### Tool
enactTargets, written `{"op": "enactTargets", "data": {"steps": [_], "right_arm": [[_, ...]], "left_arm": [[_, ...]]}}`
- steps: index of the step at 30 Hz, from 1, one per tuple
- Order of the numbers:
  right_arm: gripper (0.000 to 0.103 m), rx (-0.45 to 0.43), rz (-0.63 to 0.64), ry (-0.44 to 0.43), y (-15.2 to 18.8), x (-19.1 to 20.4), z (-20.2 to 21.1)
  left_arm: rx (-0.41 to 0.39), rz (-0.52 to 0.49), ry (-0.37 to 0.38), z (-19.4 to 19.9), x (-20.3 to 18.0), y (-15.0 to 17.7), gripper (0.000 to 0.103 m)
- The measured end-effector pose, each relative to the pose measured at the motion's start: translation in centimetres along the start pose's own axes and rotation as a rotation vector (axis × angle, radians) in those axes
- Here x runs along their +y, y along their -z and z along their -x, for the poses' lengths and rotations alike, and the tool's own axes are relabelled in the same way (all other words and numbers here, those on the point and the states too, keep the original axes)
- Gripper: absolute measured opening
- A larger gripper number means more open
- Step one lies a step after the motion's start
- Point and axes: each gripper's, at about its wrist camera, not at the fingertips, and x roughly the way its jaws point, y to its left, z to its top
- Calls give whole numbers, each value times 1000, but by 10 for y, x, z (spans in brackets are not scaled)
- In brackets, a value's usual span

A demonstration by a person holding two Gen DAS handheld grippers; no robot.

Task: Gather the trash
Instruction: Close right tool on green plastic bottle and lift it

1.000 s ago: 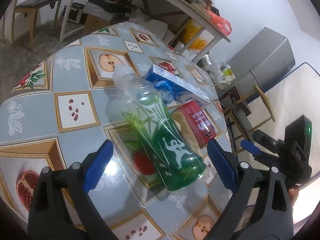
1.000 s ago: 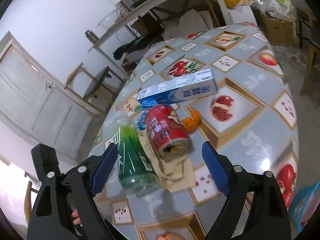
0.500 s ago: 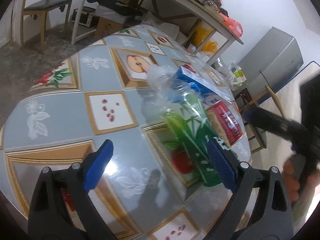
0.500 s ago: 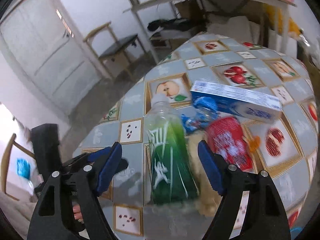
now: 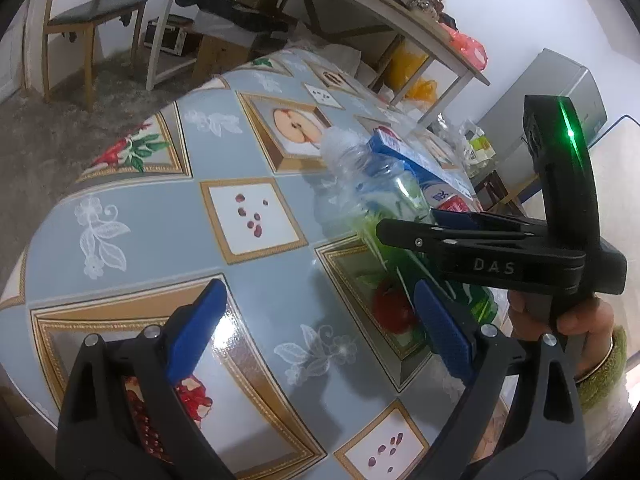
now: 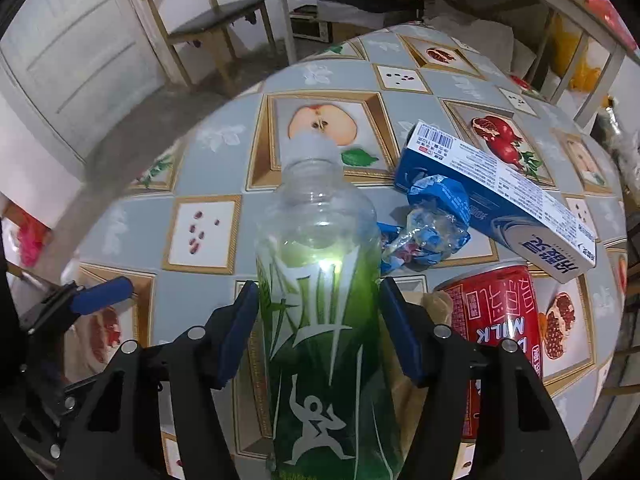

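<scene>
— Closing in on the bottle [image 6: 316,216] now, are you? Where does it lie?

— It lies on its side on the worktop [image 6: 208,232], near you, with its white cap pointing to the far side, toward the apple picture on the cloth. Its green label faces up.

— And your right claw [image 6: 319,296]?

— You hold it above the bottle, pointing steeply down, with one blue pad on each side of the green body. Its jaws have just been closing, and the bottle is between them. The pads stand right at the bottle's sides. Whether they already press on it, you cannot tell from these views; the plastic shows no dent.

— What else is around it?

— Just right of the bottle lies a crumpled blue wrapper [image 6: 432,220]. Beyond that, a long blue box [image 6: 500,188] lies slantwise, its near end over the top of a red milk can [image 6: 496,320]. The can lies on its side, near and to the right of the bottle.

— And your left claw [image 5: 318,292]?

— You hold it wide open over the near left part of the worktop, to the left of the bottle. Nothing is between its pads; only the patterned cloth shows there. From that side you see your right hand [image 5: 568,316] gripping the handle of the right claw, with a green cuff at the wrist.
</scene>
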Motion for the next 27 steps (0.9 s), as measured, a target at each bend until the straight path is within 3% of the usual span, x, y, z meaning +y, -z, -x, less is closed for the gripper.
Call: {"op": "enactTargets", "data": {"steps": [6,13,19,27], "right_arm": [[59,-18,8,30,5,5,5],[58,-121,-46,-14,28,-2,46],[58,-239,-208,-53,78,-37,102],[59,-331,-456,-23,160,-92,146]], "left_arm": [[3,1,3,-1,2,1,91],[4,-11,-2,1,-1,3,91],[14,-53,30,-1,-16,7,91],[65,-242,143,-20,-64,10,91]]}}
